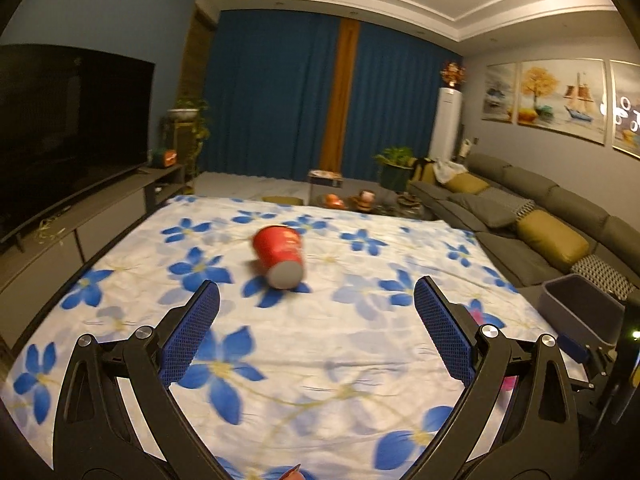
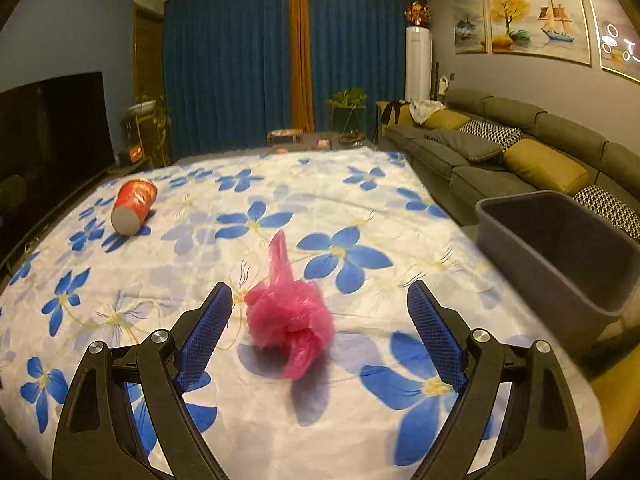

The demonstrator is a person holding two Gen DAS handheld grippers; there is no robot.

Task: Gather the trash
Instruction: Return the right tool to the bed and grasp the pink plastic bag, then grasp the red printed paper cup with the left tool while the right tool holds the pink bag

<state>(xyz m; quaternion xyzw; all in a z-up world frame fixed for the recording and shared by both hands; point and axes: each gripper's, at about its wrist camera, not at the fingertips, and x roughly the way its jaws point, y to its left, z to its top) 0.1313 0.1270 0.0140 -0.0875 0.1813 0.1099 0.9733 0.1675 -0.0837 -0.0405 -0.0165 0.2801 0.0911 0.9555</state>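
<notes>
A red paper cup [image 1: 281, 255] lies on its side on the flowered cloth, grey bottom toward me; it also shows in the right wrist view [image 2: 133, 207] at the far left. My left gripper [image 1: 316, 294] is open and empty, just short of the cup. A crumpled pink plastic bag [image 2: 291, 316] lies on the cloth between the fingers of my right gripper [image 2: 320, 296], which is open and not touching it. A grey bin [image 2: 560, 248] stands at the table's right edge; it also shows in the left wrist view [image 1: 580, 308].
The white cloth with blue flowers [image 2: 340, 200] covers the table. A grey sofa with yellow cushions [image 2: 520, 152] runs along the right. A dark TV [image 1: 68, 128] on a low cabinet stands at the left. A small orange scrap [image 1: 292, 472] shows at the bottom edge.
</notes>
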